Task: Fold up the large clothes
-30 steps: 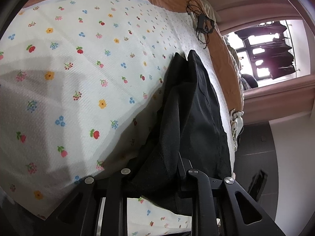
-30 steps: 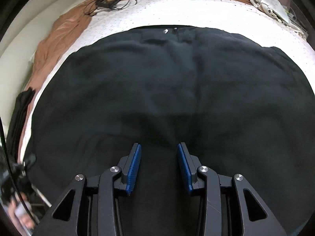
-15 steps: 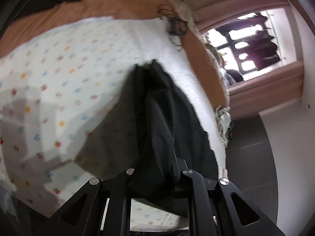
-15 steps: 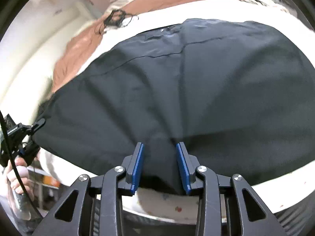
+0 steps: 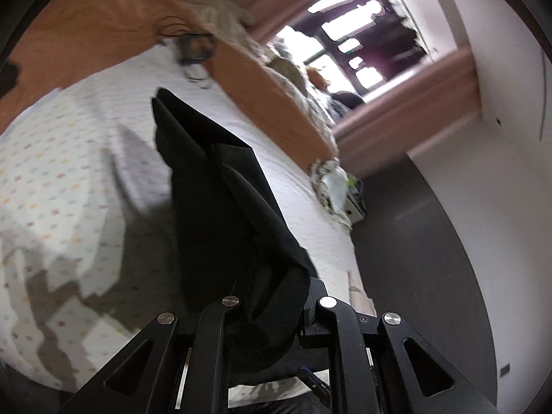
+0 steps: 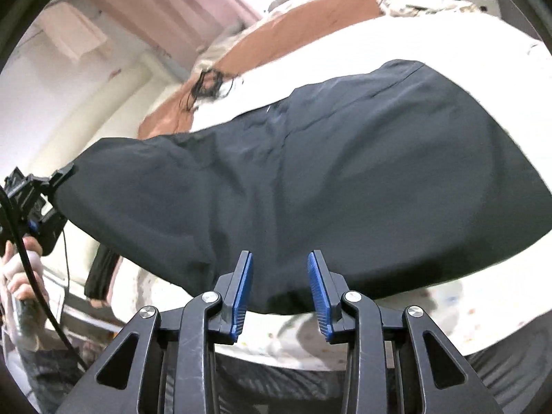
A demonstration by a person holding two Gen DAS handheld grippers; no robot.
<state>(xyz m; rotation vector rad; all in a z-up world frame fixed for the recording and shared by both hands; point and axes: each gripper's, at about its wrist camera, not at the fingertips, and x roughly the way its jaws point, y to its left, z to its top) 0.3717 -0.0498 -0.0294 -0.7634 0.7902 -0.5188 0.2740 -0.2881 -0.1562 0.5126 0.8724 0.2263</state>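
Observation:
A large black garment (image 6: 327,179) lies spread over the white flowered bed sheet (image 6: 448,48). My left gripper (image 5: 272,307) is shut on one corner of the black garment (image 5: 220,200) and holds it lifted off the sheet (image 5: 58,172); the cloth hides its fingertips. It also shows at the far left of the right wrist view (image 6: 51,186), gripping that corner. My right gripper (image 6: 279,289) is open with blue pads (image 6: 243,289), just off the garment's near edge, with nothing between its fingers.
An orange blanket (image 5: 103,17) covers the bed's far side, with a tangled black cable (image 5: 193,48) on it. A crumpled light cloth (image 5: 331,179) lies at the bed's edge. Dark floor (image 5: 424,258) runs beside the bed. A window (image 5: 355,41) is behind.
My left gripper has lifted the garment corner higher and tilted. My right gripper has drawn back from over the garment to its near edge, still open.

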